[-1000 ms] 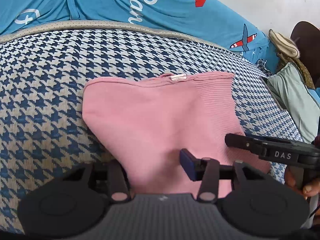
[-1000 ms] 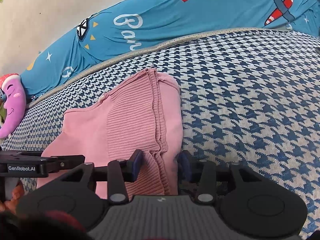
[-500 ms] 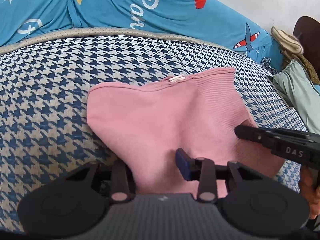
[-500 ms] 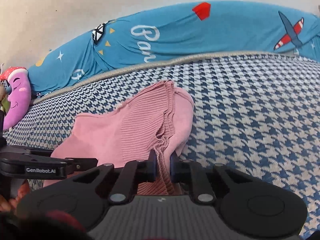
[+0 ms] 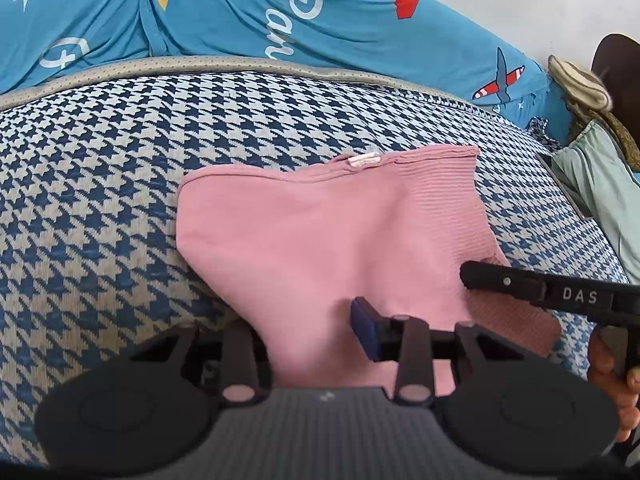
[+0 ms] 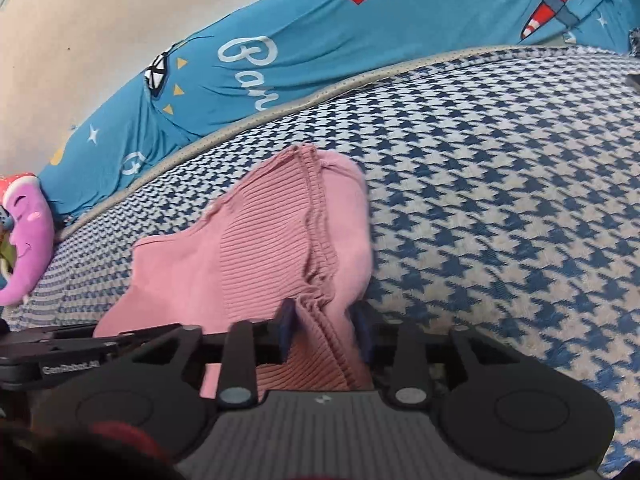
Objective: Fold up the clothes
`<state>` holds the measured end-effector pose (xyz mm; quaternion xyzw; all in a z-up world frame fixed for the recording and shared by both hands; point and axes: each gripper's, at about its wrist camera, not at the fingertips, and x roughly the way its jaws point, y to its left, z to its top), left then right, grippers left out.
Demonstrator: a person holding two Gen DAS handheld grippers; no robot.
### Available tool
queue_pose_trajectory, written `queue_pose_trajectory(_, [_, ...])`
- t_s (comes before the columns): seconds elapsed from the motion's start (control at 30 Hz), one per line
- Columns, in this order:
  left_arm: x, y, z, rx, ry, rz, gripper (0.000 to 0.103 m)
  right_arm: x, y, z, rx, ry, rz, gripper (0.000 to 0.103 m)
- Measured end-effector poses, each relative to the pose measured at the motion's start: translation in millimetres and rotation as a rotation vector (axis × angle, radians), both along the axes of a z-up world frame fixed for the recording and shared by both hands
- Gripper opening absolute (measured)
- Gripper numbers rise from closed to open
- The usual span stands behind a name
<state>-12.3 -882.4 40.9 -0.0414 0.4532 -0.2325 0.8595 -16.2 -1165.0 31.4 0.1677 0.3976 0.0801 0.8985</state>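
Pink top (image 5: 320,240) lies on the blue and white checked cover (image 5: 100,208), partly folded, with its small white tag (image 5: 364,160) at the far edge. Your left gripper (image 5: 308,336) sits at the near edge of the top. Its fingers are wide apart, and the cloth runs between them. Your right gripper (image 6: 324,328) has its two blue pads a little apart, with the ribbed hem (image 6: 316,240) bunched between them. You cannot tell if they pinch it. A blue sheet with planes (image 6: 360,32) lies behind. A purple soft toy (image 6: 24,240) sits far left.
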Motion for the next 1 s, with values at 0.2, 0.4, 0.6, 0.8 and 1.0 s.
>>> queue_pose_trajectory(0.2, [-8,-2,3,0.03,-0.066,0.003,0.016,-4,15,11,-0.075,-0.044,0.011,0.016])
queue_pose_trajectory(0.4, [-18,-2,14,0.085,-0.151,0.019,0.016,-13,32,27,-0.171,-0.1,0.017,0.014])
queue_pose_trajectory(0.6, [-21,4,25,0.086,-0.18,0.057,0.016,-10,28,24,-0.133,-0.07,0.015,0.014])
queue_pose_trajectory(0.8, [-15,12,18,0.057,-0.107,0.086,0.016,-7,24,22,-0.095,-0.038,0.013,0.015])
queue_pose_trajectory(1.0, [3,27,2,-0.082,0.029,0.124,0.03,-5,11,18,-0.027,-0.019,-0.008,0.023])
